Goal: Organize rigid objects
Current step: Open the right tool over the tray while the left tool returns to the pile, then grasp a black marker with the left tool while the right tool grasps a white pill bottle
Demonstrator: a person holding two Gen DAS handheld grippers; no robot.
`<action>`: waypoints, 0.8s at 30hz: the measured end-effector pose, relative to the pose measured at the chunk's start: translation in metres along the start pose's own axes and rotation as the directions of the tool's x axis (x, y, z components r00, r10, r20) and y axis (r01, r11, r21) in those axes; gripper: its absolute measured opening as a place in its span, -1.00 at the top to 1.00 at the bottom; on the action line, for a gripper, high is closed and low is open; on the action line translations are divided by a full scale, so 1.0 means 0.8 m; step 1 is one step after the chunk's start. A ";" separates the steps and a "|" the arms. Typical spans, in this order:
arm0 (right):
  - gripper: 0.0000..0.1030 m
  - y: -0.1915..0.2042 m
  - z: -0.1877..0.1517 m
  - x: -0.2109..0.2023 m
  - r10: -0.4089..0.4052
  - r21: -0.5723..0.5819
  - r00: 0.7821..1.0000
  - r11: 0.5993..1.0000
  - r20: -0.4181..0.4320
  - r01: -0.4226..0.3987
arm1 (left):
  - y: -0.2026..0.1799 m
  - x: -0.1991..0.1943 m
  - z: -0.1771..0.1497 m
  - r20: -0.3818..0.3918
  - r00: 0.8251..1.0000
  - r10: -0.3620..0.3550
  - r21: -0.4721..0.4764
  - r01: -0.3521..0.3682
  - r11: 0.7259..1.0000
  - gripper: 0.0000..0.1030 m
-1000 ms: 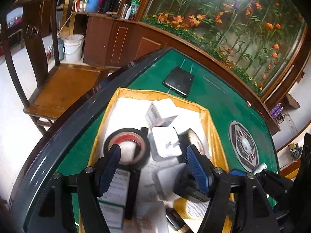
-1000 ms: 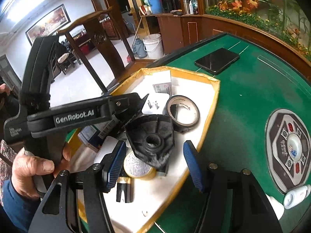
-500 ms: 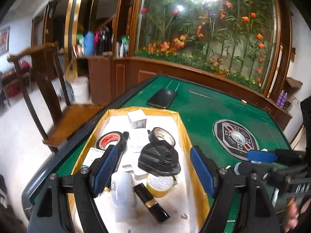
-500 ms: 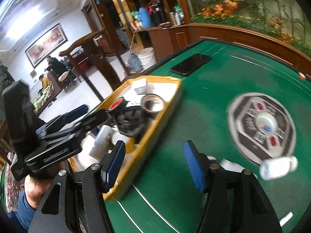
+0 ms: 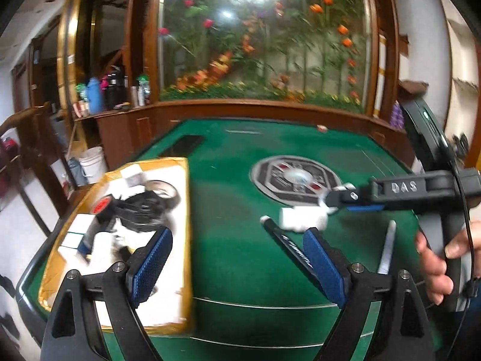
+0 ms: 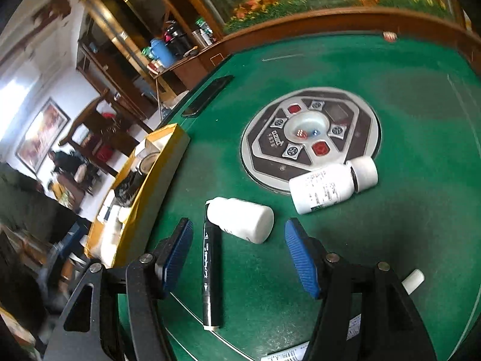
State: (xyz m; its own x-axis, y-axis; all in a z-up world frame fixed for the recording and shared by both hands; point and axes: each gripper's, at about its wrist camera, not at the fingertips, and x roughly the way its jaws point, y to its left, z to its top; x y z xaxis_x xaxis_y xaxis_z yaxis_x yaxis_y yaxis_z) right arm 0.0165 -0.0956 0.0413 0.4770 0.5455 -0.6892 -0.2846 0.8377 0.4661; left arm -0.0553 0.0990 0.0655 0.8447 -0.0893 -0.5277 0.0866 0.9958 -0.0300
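A yellow-rimmed tray (image 5: 186, 210) (image 6: 156, 177) holding tape rolls, small boxes and a black round part sits on the left of the green table. A plain white bottle (image 6: 240, 219) and a black marker (image 6: 210, 267) lie on the felt between my open right gripper's (image 6: 240, 255) fingers. A labelled white bottle (image 6: 330, 188) lies beyond, against the dice panel. My left gripper (image 5: 237, 267) is open and empty over the felt just right of the tray. The right gripper shows in the left wrist view (image 5: 354, 201), above the white bottle (image 5: 302, 219).
A round dice panel (image 6: 309, 135) is set in the table's middle. A dark phone (image 6: 207, 96) lies at the far left edge. A white pen-like stick (image 5: 386, 249) lies near the right. A wooden ledge with plants borders the far side.
Both grippers have swung right, away from the tray, out over the green felt. The right gripper now hangs over the white bottle and marker. Both stayed open and empty.
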 end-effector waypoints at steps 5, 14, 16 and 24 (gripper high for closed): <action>-0.22 -0.003 0.001 -0.002 -0.019 0.005 1.000 1.000 0.018 0.019 | -0.035 0.030 0.000 -0.133 0.983 -0.125 -0.019 0.124 0.992 -0.77; -0.22 -0.015 0.004 -0.014 -0.040 0.035 0.998 0.999 0.056 0.038 | -0.082 0.110 -0.003 -0.348 0.929 -0.128 -0.016 0.130 0.991 0.03; -0.22 -0.015 0.006 -0.016 -0.050 0.027 0.997 0.998 0.063 0.048 | -0.080 0.115 -0.012 -0.366 0.923 -0.115 0.008 0.126 0.992 0.35; -0.22 0.017 0.010 0.006 -0.066 -0.156 0.997 0.985 0.037 0.071 | -0.044 0.086 -0.028 -0.372 0.925 -0.077 0.033 0.096 0.995 0.71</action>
State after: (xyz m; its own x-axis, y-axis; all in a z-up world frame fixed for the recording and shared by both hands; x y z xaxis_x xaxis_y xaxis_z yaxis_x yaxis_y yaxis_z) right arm 0.0215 -0.0814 0.0486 0.5251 0.4879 -0.6973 -0.3764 0.8680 0.3239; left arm -0.0121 0.0586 0.0111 0.5786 -0.1517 -0.8014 0.1842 0.9815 -0.0528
